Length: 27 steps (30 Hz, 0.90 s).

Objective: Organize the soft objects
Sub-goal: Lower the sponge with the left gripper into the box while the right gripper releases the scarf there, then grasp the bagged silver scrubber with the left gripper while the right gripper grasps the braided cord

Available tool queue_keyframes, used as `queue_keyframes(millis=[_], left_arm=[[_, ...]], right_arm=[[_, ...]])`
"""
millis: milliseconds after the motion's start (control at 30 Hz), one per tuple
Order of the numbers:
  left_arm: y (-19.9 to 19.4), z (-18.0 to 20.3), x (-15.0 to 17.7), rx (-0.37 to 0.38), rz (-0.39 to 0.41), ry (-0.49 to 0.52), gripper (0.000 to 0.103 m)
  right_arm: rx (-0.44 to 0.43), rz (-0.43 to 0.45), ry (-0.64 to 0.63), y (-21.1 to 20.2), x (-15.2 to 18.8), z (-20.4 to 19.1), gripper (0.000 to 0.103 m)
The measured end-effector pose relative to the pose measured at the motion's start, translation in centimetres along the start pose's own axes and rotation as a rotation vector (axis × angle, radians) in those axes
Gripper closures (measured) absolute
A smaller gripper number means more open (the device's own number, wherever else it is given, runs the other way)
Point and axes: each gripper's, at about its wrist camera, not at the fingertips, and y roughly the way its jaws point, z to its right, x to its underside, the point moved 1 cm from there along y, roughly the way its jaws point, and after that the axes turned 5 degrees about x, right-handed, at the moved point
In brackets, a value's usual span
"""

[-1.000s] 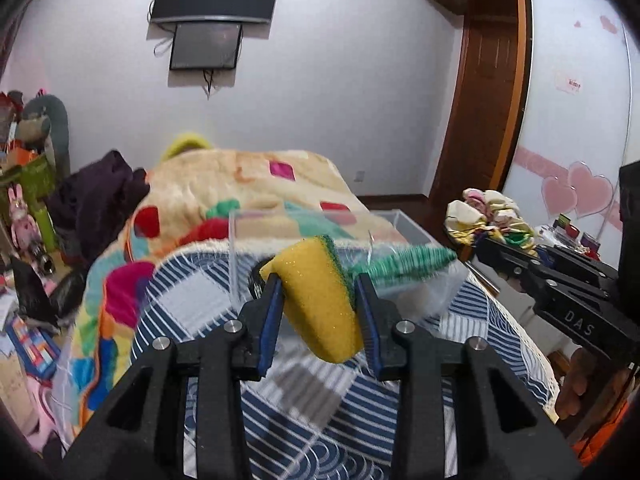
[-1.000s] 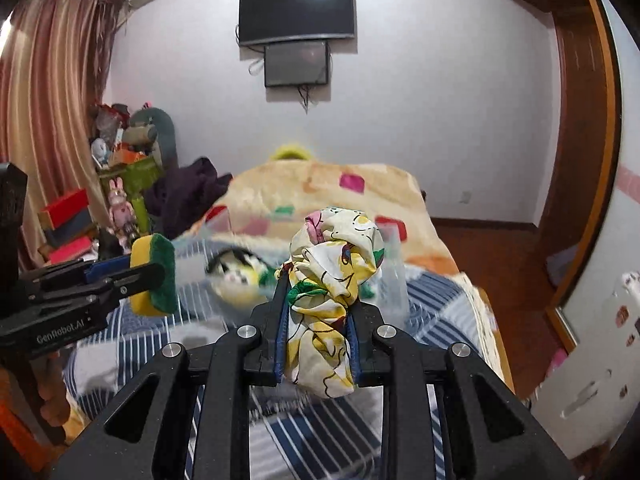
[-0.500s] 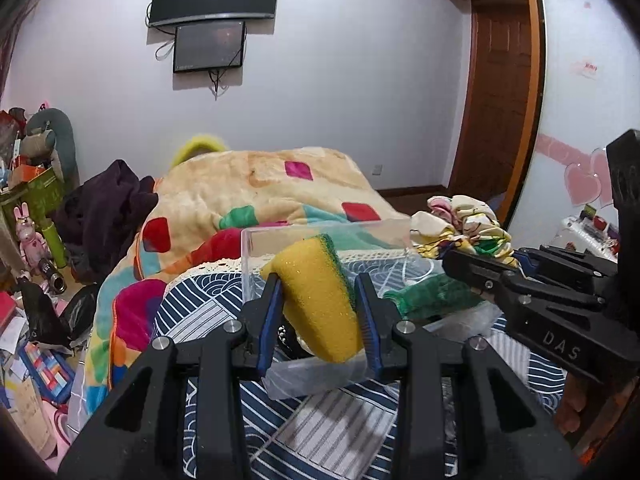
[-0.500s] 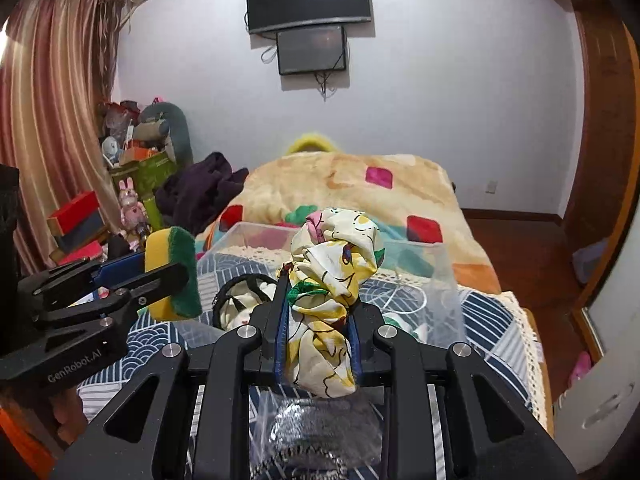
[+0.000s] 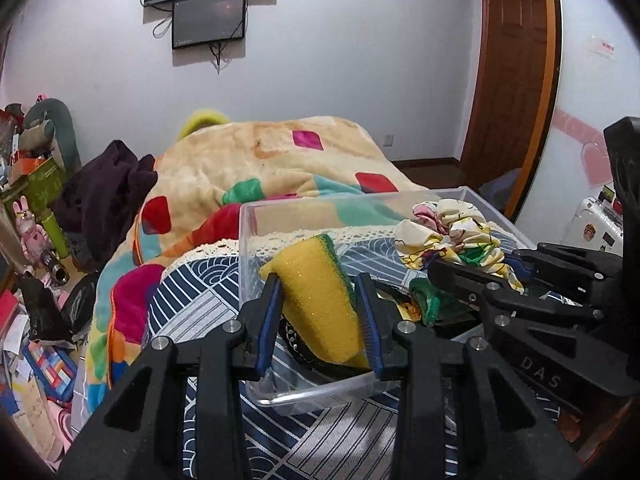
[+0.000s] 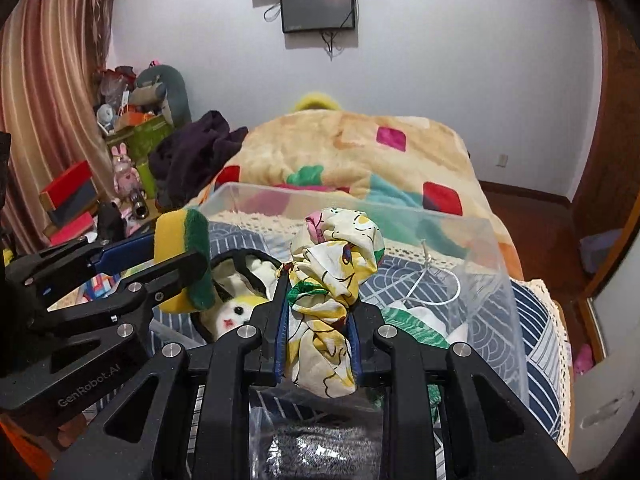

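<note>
Sponge (image 5: 320, 300), yellow with a green scouring face, is clamped between the blue pads of the left claw (image 5: 318, 312), whose jaws are closed on its flanks. The long axis runs up and away from the claw, tilted slightly left, with the green face turned toward the right jaw. It hangs over the near-left corner of the clear plastic bin (image 5: 304, 394), the landmark for all positions given here.

The right claw (image 6: 320, 312) is closed on a knotted bundle of printed cloth (image 6: 332, 300), cream with yellow, green and pink. The bundle's long axis is close to upright, and its bulbous knot stands above the fingertips. It is held over the near middle of the bin, right of the sponge, the two claws standing just beside each other.

Inside the bin lie a small plush toy (image 6: 236, 308) with a pale face toward the left wall, a green-patterned fabric (image 6: 412, 322) toward the right, and a white cord (image 6: 432, 284) near the far right. The bin rests on a blue-and-white patterned bedcover (image 5: 192, 304).

Judged from this arrangement, both items are already above the bin's opening, so the coming move is chiefly downward, with release inside the walls. The sponge sits nearer the rim, and could catch on the left wall.
</note>
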Motion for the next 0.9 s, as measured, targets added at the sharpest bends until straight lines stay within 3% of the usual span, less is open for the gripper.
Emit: queue_keyframes(millis=[233, 400, 667, 900], left_arm=[[0.1, 0.1, 0.2, -0.008, -0.011, 0.004, 0.064], [-0.7, 0.2, 0.2, 0.005, -0.011, -0.003, 0.059], [-3.5, 0.3, 0.0, 0.042, 0.033, -0.005, 0.042], [-6.2, 1.2, 0.9, 0.086, 0.068, -0.006, 0.028]], right_arm=[[0.022, -0.022, -0.024, 0.6, 0.2, -0.2, 0.078], [0.01, -0.02, -0.026, 0.1, 0.3, -0.1, 0.065], [0.05, 0.036, -0.03, -2.2, 0.4, 0.6, 0.042], [0.075, 0.102, -0.019, -5.8, 1.2, 1.9, 0.037]])
